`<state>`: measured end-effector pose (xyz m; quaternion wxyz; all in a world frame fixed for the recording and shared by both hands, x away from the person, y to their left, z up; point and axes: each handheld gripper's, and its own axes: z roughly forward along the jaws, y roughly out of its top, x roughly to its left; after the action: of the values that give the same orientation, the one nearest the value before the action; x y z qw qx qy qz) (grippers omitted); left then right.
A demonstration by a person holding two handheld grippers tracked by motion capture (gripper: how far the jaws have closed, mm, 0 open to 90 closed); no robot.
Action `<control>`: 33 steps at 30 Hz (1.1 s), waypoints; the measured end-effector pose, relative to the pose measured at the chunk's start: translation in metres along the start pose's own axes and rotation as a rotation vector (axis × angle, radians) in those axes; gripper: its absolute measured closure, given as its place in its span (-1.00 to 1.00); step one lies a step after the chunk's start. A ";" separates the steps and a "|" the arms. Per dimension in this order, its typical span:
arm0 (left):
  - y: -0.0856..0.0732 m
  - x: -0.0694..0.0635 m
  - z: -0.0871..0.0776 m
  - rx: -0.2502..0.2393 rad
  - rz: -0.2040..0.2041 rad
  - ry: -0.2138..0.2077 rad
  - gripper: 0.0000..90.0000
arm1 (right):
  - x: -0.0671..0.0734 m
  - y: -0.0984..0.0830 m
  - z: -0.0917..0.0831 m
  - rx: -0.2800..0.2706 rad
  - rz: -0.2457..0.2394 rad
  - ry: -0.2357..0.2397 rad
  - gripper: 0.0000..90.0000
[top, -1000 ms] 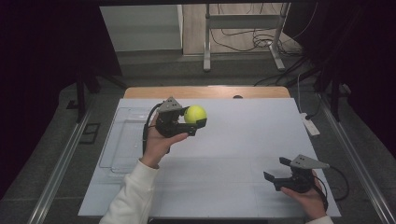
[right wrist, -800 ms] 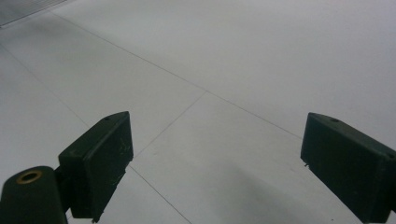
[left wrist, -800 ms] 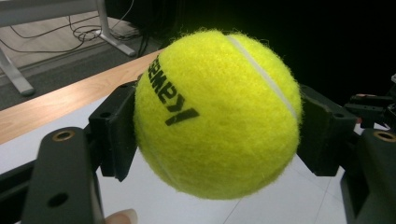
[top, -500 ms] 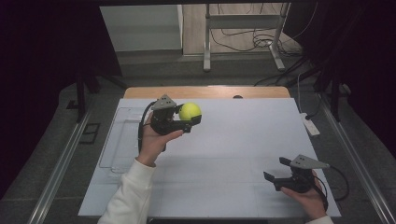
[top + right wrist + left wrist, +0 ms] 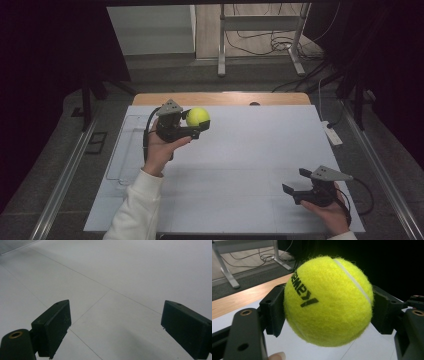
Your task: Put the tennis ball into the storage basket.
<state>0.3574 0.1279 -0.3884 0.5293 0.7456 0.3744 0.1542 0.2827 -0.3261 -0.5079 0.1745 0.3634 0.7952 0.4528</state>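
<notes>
I hold the tennis ball (image 5: 198, 117) in my left claw (image 5: 192, 125), lifted above the far left part of the bench (image 5: 250, 150). In the left gripper view the two black jaws press on opposite sides of the ball (image 5: 328, 300), one on each flank, with the white seam running over the top and black lettering facing the camera. The grip looks centred: the ball bulges evenly above and below the pads, so I judge it secure.

My right claw (image 5: 296, 187) sits low over the near right corner of the bench, well apart from the ball. Its jaws stand wide with nothing between them; in the right gripper view (image 5: 115, 327) I see just the bare white surface and its faint seam lines beyond them.

What matters for the next move is that the ball lies far to the left and away from my right claw, across most of the bench. A ball has no long axis, so the approach angle matters little. The left hand (image 5: 160, 150) already has it, so any placing or handing over starts from there. A clear tray (image 5: 125, 150) lies flat at the left edge, just beside my left forearm.
</notes>
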 end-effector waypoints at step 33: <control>-0.001 0.025 -0.016 -0.026 -0.045 0.077 -0.41 | 0.000 0.000 0.000 0.001 0.001 0.000 -0.79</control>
<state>0.3634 0.1573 -0.3875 0.5275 0.7233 0.4093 0.1759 0.2827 -0.3259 -0.5081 0.1740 0.3637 0.7954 0.4525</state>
